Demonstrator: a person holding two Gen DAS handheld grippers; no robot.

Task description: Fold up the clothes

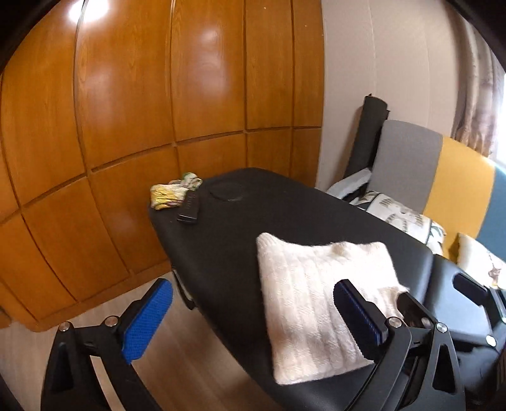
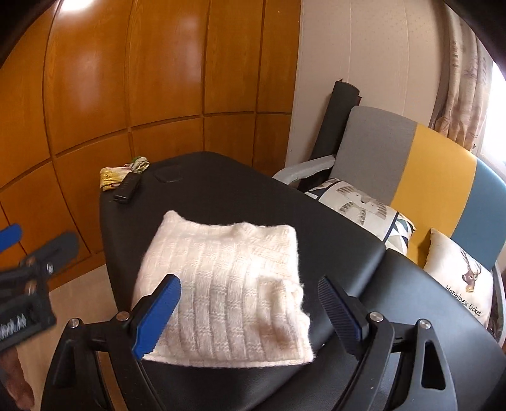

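Sweater (image 2: 227,291): cream ribbed knit, fuzzy w/ fraying edges. Table (image 2: 221,196) looks like smooth black leatherette, slight sheen; wardrobe doors (image 1: 126,110) glossy varnished wood. Tool pads (image 1: 147,319): blue textured rubber on matt black plastic.

light: daylight from right window (image 2: 498,104) | glare: wooden panels (image 1: 95,12) | edges: fisheye-bent, dark corners

Only one text can be read. In the right wrist view, the cream pillow (image 2: 458,278) with a deer head on the sofa carries the slanted black words "Happiness ticket" under the deer. The last letters lie near the pillow's edge and are a little blurred, so "ticket" is probably right. Nothing else is legible.
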